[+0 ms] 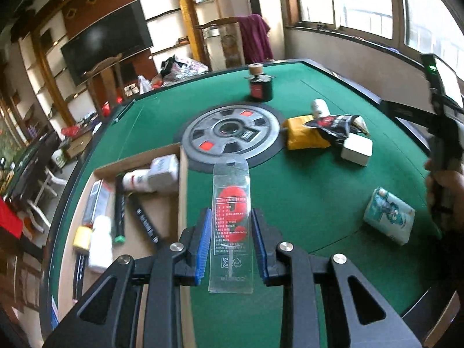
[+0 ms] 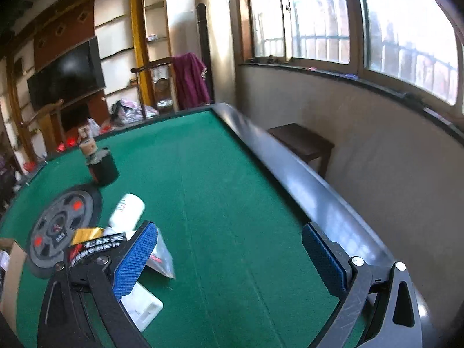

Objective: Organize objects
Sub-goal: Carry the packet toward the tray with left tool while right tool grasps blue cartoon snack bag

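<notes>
Left gripper (image 1: pixel 231 242) clamped on clear packet (image 1: pixel 231 226) with red discs, held above green table (image 1: pixel 290 191), just right of cardboard box (image 1: pixel 181 203) wall. Right gripper (image 2: pixel 229 256) wide open, nothing between pads, over table near right rail; white bottle (image 2: pixel 127 211) at its left.

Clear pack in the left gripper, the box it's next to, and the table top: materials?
Clear pack: looks like thin glossy transparent plastic; the felt shows through it, and it has a punched hang hole. Held in the left gripper.
Box: likely plain cardboard; matte tan wall with a raw edge.
Table top: seems green felt, matte and napped, with a darker glossy rim.
</notes>
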Demonstrator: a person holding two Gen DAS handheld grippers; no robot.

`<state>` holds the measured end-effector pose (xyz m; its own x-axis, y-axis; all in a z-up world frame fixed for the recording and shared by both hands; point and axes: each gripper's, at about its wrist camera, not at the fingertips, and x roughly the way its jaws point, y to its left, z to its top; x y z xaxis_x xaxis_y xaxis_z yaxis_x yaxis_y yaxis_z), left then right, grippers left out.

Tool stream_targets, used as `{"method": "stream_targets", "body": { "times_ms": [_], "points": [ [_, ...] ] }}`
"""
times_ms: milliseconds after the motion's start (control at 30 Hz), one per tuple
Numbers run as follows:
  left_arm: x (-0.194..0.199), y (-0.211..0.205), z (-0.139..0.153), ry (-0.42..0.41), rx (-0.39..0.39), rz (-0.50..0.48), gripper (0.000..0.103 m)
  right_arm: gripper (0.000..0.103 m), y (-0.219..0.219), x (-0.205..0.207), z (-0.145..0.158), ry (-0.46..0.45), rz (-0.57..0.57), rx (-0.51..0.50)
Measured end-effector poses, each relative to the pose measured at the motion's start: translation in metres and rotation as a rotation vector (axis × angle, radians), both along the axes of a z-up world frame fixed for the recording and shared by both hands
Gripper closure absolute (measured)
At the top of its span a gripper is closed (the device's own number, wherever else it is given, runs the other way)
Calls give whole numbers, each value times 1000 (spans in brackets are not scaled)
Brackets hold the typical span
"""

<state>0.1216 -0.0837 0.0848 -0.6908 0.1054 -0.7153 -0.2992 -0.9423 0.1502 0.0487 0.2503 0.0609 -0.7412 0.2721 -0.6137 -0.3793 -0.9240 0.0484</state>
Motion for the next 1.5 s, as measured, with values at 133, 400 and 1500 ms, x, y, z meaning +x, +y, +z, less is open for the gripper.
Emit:
{"method": "stream_targets", "body": {
  "times_ms": [133, 400, 1500],
  "points": [
    [5, -15, -2, -4, 23, 10, 76, 1, -20, 21, -2, -111, 165, -100],
    [10, -36, -7, -7, 34, 47, 76, 1, -87, 54, -30, -264, 445, -118],
    [21, -77, -15, -35, 104, 86, 76, 77, -143, 59, -21, -304, 569, -39]
  ]
}}
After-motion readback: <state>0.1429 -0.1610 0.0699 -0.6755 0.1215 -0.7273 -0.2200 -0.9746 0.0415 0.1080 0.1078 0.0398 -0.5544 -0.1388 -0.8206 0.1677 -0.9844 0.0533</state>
